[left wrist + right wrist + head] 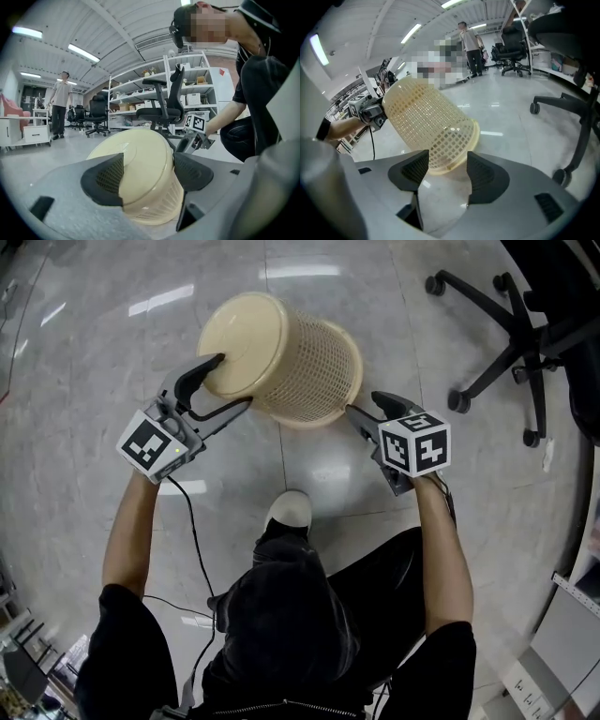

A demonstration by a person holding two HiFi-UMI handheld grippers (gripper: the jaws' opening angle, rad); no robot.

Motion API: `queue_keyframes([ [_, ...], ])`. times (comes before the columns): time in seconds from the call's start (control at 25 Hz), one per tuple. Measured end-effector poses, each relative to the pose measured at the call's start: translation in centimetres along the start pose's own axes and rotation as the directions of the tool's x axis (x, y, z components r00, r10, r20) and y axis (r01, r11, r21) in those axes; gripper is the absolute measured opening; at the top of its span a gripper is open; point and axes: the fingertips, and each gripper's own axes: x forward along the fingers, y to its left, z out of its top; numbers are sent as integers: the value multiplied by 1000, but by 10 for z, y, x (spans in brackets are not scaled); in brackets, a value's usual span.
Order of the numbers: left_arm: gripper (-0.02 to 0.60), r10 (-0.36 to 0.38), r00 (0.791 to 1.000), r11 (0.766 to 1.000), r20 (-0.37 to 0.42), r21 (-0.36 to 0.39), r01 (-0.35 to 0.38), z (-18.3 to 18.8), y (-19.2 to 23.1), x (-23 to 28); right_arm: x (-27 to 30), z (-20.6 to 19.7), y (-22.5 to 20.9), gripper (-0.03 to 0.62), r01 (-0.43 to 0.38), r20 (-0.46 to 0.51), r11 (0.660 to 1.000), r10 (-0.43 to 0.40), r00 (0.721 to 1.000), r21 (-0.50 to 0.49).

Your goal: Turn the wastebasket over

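A cream mesh wastebasket [291,357] is tilted on the grey floor, its solid bottom facing up and to the left and its rim [314,418] resting low on the right. My left gripper [230,382] is open at the bottom end, one finger lying against the flat base and the other under the side wall. In the left gripper view the basket's bottom [140,159] fills the gap of the left gripper [147,173]. My right gripper [364,404] is open beside the rim. In the right gripper view the basket [424,122] lies just past the tips of the right gripper [443,171].
A black office chair [511,334] with castors stands at the right. The person's shoe [289,510] is just behind the basket. A cable [192,531] trails from the left gripper. Shelving [140,93] and a standing person [58,103] are far off.
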Motion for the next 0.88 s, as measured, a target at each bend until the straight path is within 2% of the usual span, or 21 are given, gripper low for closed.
queue_keyframes([
  [0.12, 324, -6, 999, 1000, 51, -2, 6, 0, 14, -8, 8, -2, -10, 258, -13, 12, 999, 13, 1000, 34],
  [0.28, 324, -29, 997, 999, 72, 15, 28, -9, 18, -16, 19, 7, -21, 247, -67, 94, 984, 52, 994, 168],
  [0.36, 324, -30, 996, 1000, 82, 9, 29, -11, 19, -20, 29, 7, -28, 237, -76, 106, 970, 53, 993, 230],
  [0.48, 324, -27, 995, 1000, 94, -4, 28, -11, 23, -24, 41, 4, -31, 207, -135, 121, 934, 100, 988, 332],
  [0.56, 324, -27, 995, 1000, 97, -12, 28, -10, 25, -23, 45, 4, -30, 127, -182, 142, 900, 136, 981, 395],
  [0.68, 324, -34, 995, 999, 98, -11, 35, -11, 24, -19, 48, -1, -35, 76, -187, 140, 884, 140, 980, 427],
  [0.76, 324, -42, 994, 999, 99, -4, 43, -11, 23, -17, 48, -5, -36, 77, -191, 131, 878, 148, 980, 440],
  [0.88, 322, -54, 995, 998, 87, 30, 52, -9, 21, -14, 52, -9, -37, 68, -208, 123, 844, 169, 978, 495],
])
